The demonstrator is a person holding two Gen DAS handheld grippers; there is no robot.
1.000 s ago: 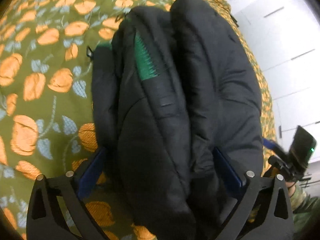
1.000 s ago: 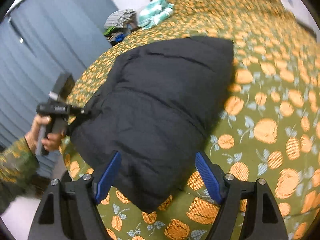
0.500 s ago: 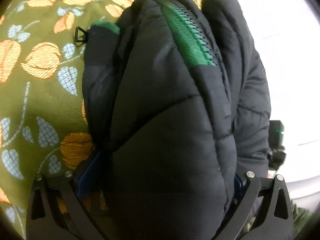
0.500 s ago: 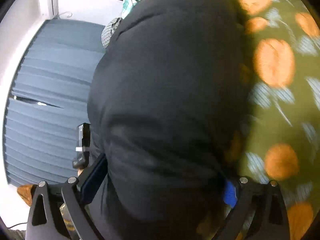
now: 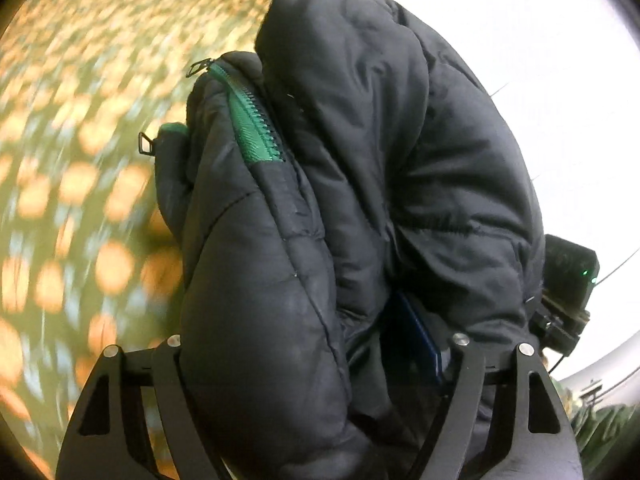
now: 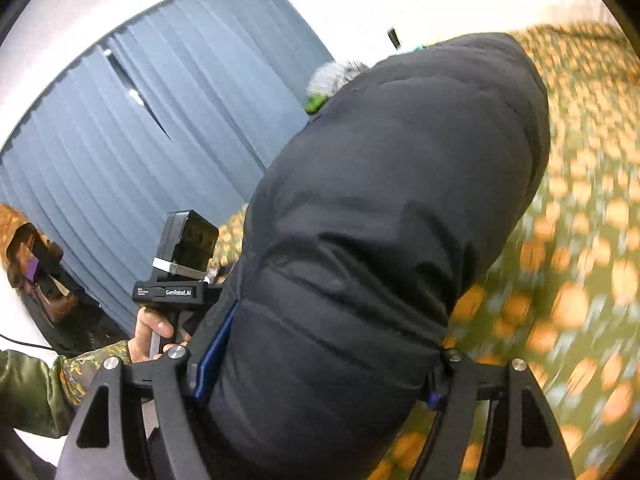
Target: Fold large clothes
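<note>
A folded black puffer jacket [image 5: 360, 200] with a green zipper [image 5: 252, 120] fills the left wrist view. My left gripper [image 5: 304, 356] is shut on the jacket bundle; its blue right pad [image 5: 420, 340] presses the fabric. The jacket [image 6: 380, 220] also fills the right wrist view, lifted above the bed. My right gripper [image 6: 320, 360] is shut on the jacket's other end, its blue left pad [image 6: 212, 344] against the fabric. The left gripper's body [image 6: 176, 276] and the hand holding it show at left in the right wrist view.
The bed has an olive bedspread with orange flowers [image 5: 80, 200], also seen in the right wrist view [image 6: 580, 280]. Grey-blue curtains [image 6: 140, 140] hang at left. A pile of other clothes [image 6: 336, 76] lies at the bed's far end.
Both grippers have closed on the folded jacket and lifted it off the bedspread. The views have tilted up, and the bedspread now blurs below.
</note>
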